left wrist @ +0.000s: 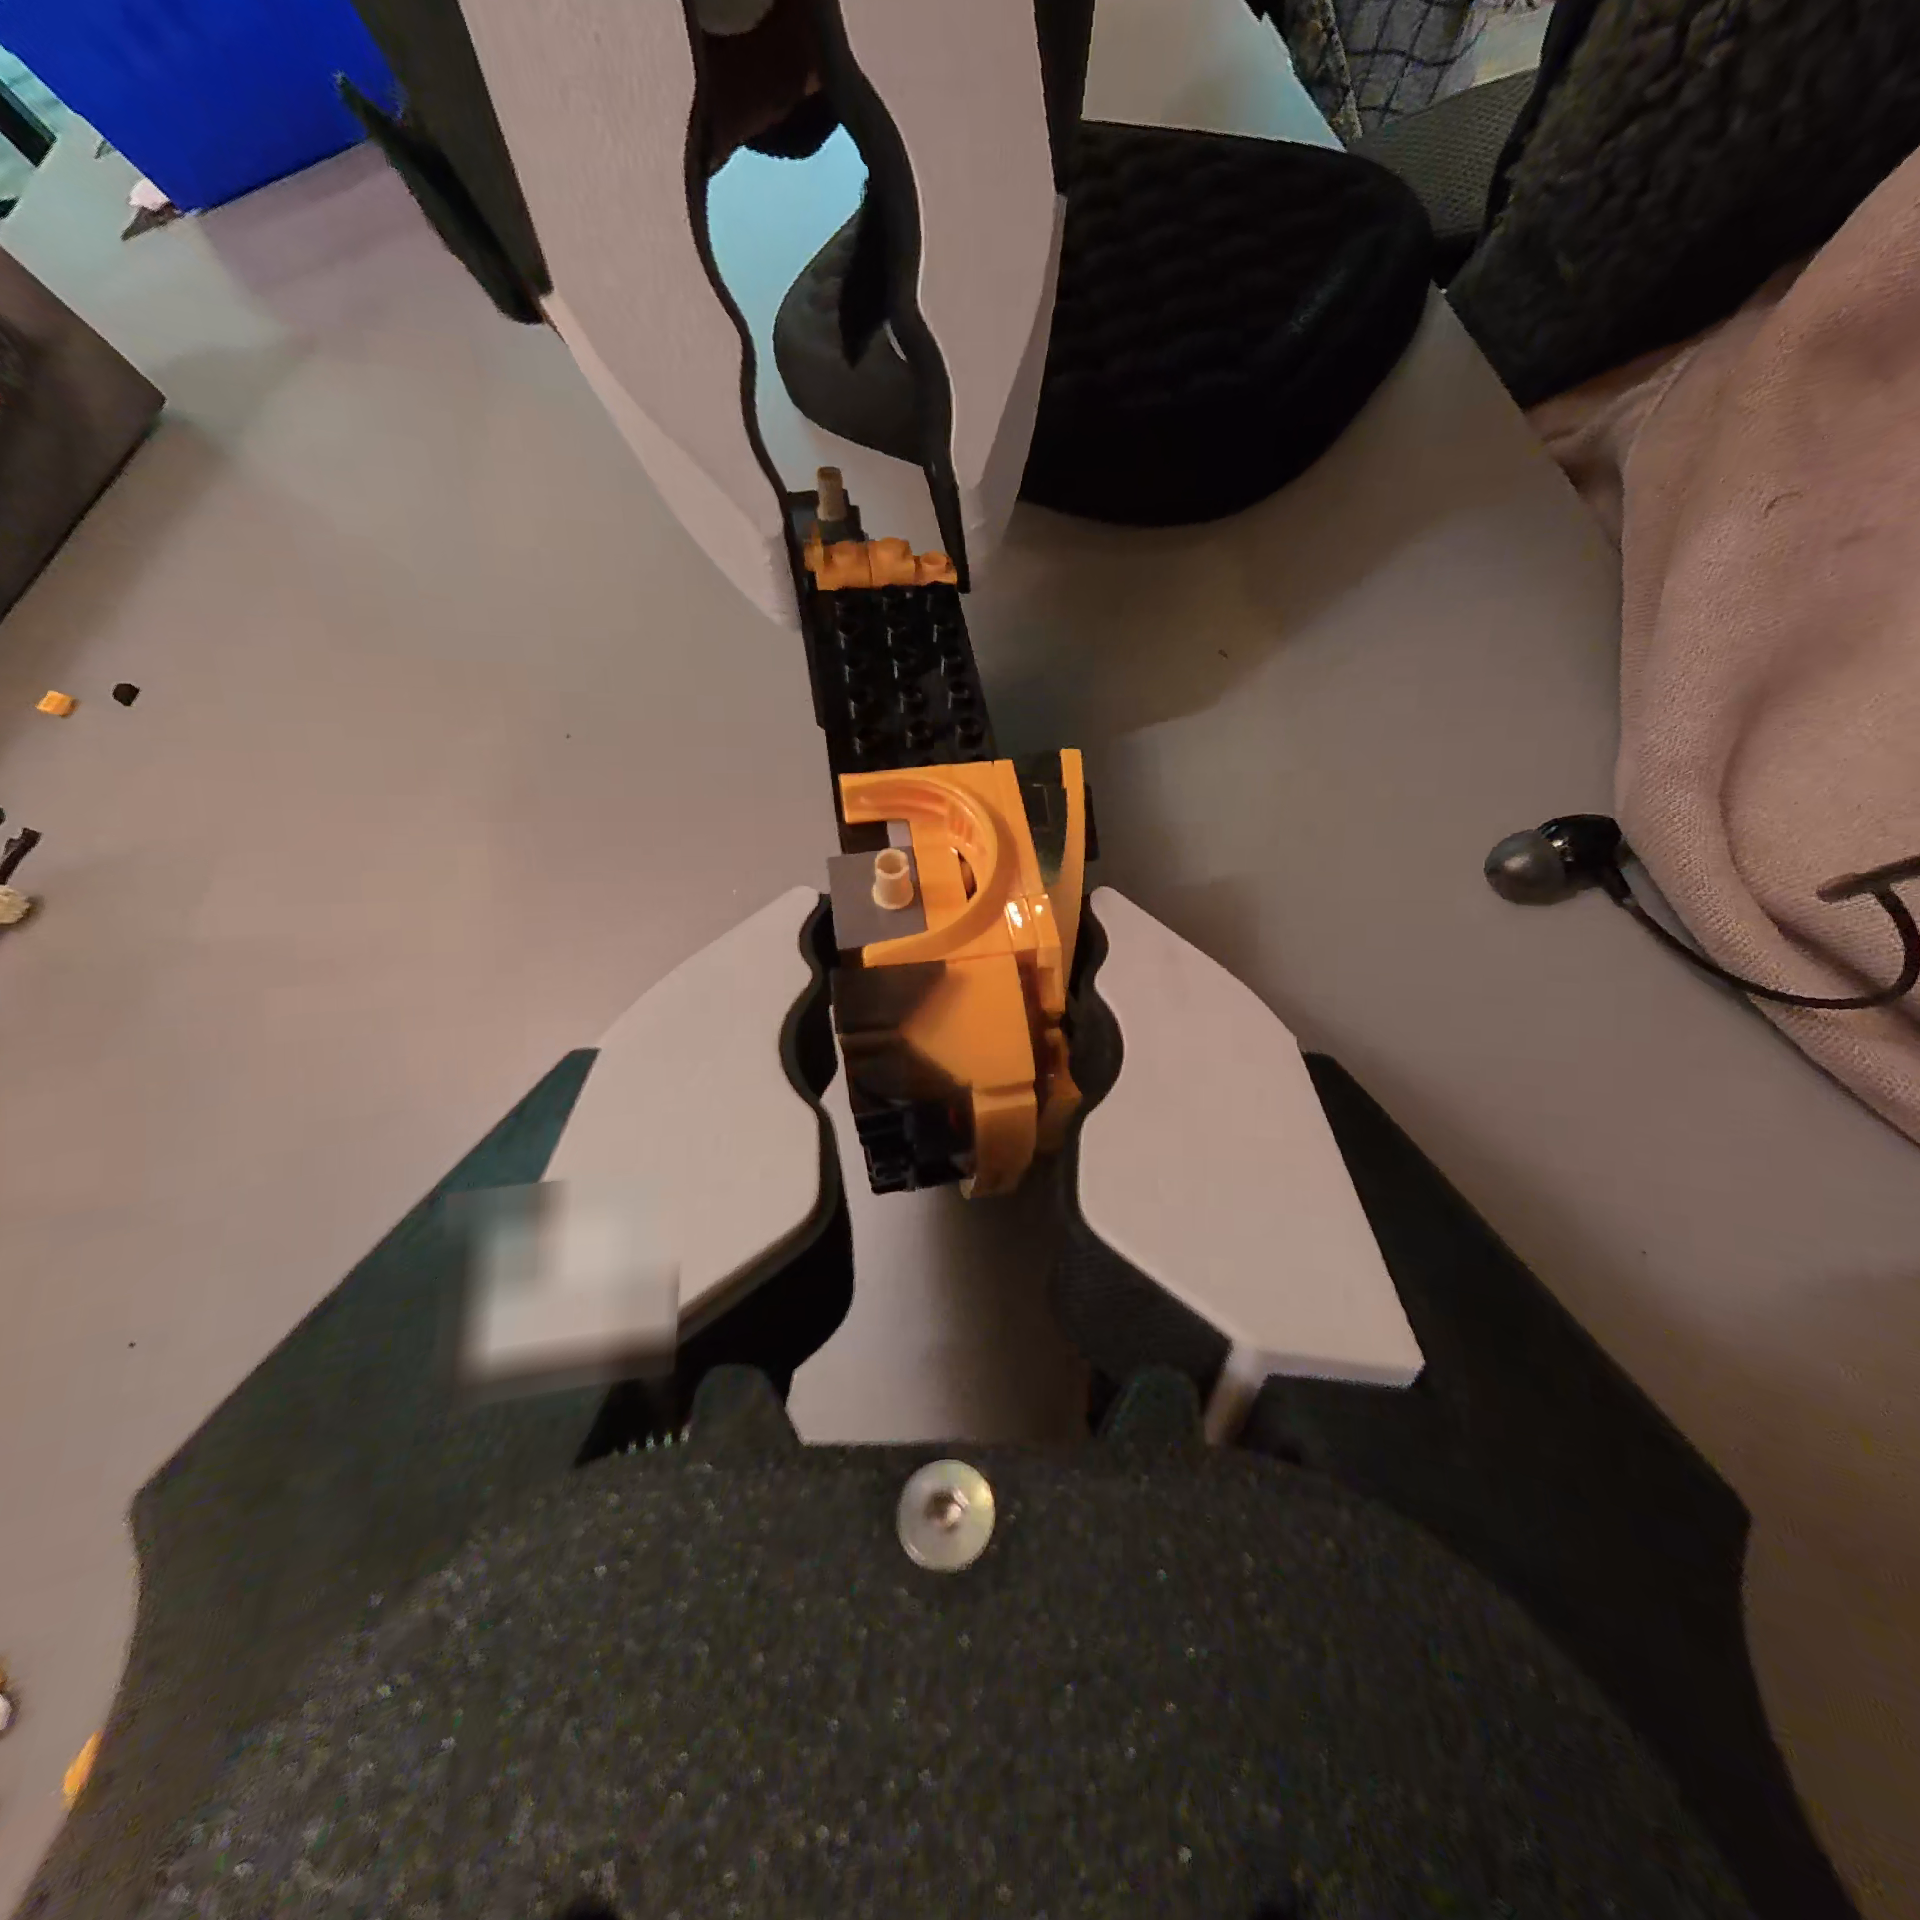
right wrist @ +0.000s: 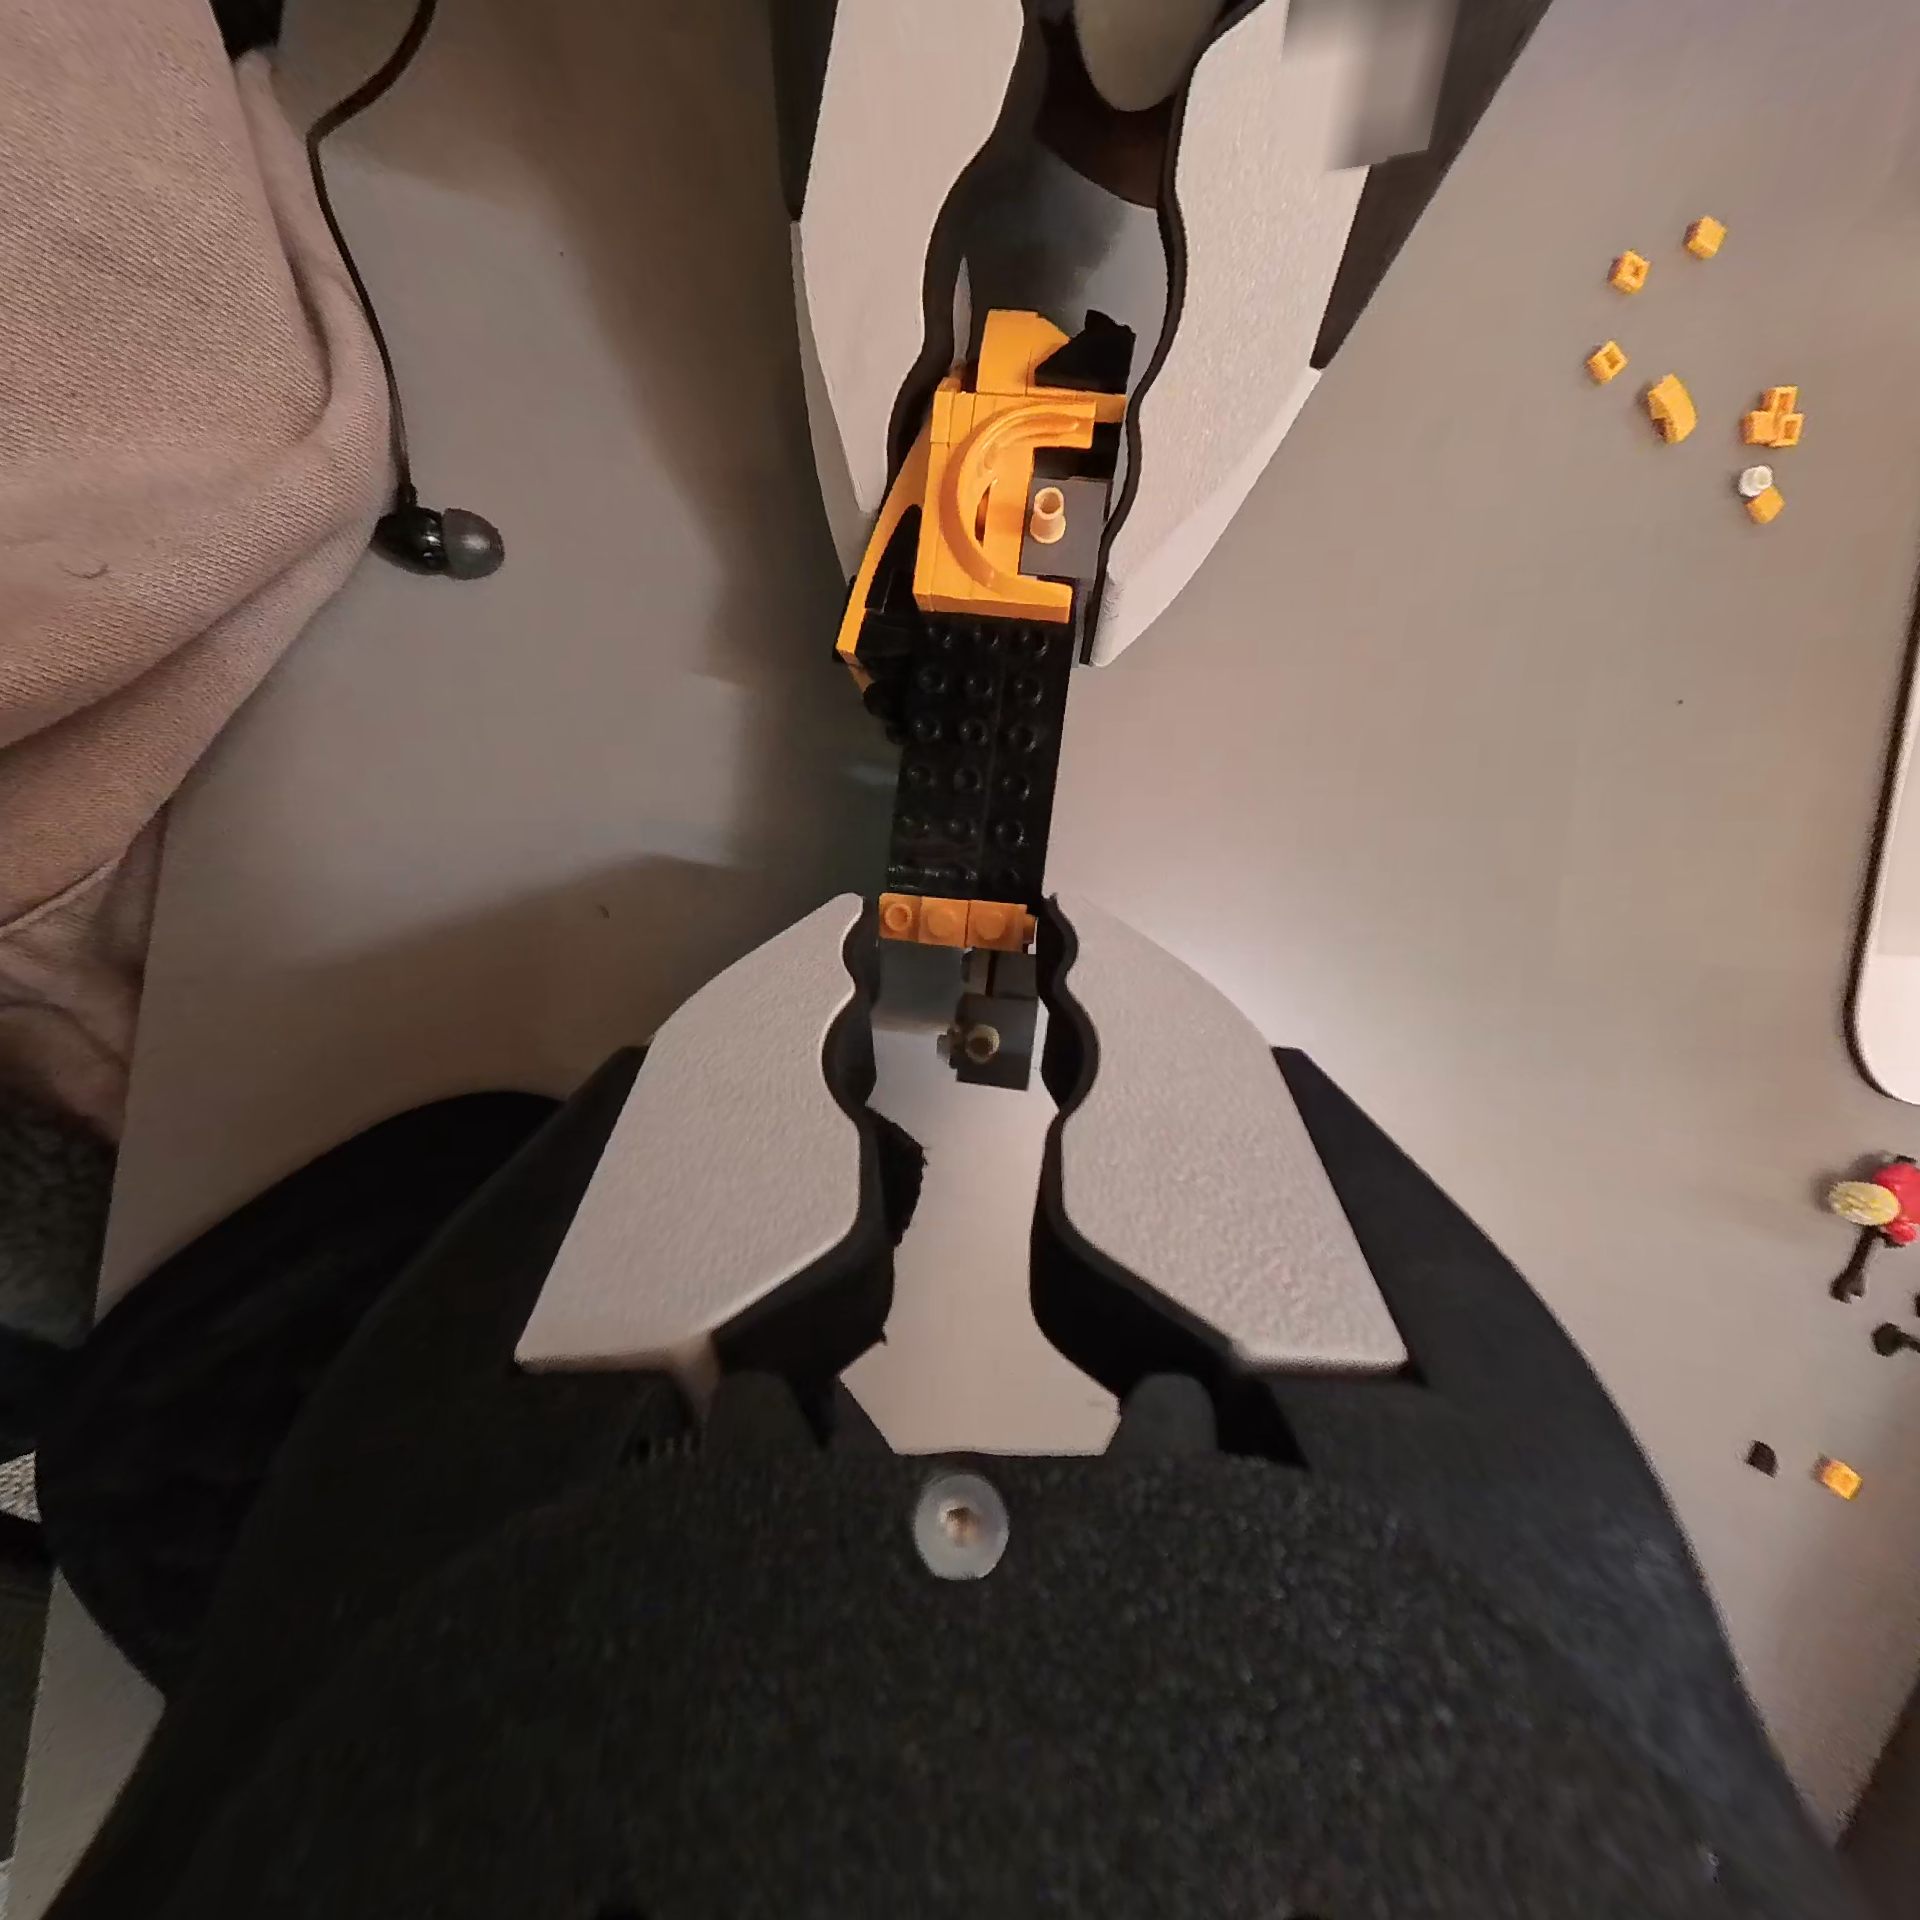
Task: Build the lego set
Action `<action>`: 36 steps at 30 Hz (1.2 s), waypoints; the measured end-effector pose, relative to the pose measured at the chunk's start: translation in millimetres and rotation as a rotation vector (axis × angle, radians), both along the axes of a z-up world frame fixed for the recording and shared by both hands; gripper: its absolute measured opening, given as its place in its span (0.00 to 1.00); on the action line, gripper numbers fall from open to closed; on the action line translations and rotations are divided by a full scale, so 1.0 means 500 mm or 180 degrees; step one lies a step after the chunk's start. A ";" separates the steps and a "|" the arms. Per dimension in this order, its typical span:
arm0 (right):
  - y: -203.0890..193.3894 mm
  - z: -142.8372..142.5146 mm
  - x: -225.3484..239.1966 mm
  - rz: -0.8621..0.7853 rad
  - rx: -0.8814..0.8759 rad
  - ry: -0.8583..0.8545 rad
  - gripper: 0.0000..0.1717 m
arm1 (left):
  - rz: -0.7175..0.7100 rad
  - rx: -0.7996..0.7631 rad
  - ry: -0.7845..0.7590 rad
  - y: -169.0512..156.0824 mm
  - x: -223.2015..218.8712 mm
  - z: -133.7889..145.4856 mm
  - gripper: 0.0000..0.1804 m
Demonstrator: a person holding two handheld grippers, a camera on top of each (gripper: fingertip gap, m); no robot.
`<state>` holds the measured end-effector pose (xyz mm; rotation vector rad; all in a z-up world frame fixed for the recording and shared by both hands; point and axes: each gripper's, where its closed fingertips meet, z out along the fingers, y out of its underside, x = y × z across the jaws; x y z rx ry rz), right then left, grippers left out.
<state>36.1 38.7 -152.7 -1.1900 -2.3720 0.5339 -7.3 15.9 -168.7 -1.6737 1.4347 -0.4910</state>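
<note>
Left gripper (left wrist: pixel 951 997): clamped on the orange end of the brick model (left wrist: pixel 914 790), pads pressed to both sides.
Brick model: spanning both grippers above the grey counter (left wrist: pixel 416 727).
Right gripper (right wrist: pixel 951 987): closed on the model's narrow grey-and-orange end.
Earbud (left wrist: pixel 1527 868): at 3 o'clock, beside pink fabric (left wrist: pixel 1766 623).
Loose orange bricks (right wrist: pixel 1673 405): at 2 o'clock in the right wrist view.

From my seat, the right hand-held gripper (right wrist: pixel 956 940) hides the near end of the black and orange toy-brick build (right wrist: pixel 977 769), so I cannot judge its pads' contact. The pale pink cloth (left wrist: pixel 1766 644) and white rounded slab (right wrist: pixel 1886 935) run off frame. Small dark bits (right wrist: pixel 1870 1309) on the grey tabletop (right wrist: pixel 1455 831) are unreadable.
</note>
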 end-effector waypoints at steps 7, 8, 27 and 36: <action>-0.002 0.000 -0.002 -0.0081 -0.0038 0.0006 0.17 | 0.0001 -0.0052 -0.0026 -0.002 -0.001 0.003 0.24; -0.001 0.000 -0.002 -0.0117 -0.0049 0.0016 0.17 | -0.0004 -0.0049 -0.0027 -0.002 -0.001 0.003 0.24; -0.006 0.010 0.004 -0.0130 -0.0181 0.0029 0.11 | -0.0061 0.0038 0.0029 -0.011 -0.001 0.011 0.24; -0.008 0.009 0.005 -0.0196 -0.0203 0.0091 0.11 | -0.0057 0.0112 0.0077 -0.013 -0.001 0.013 0.24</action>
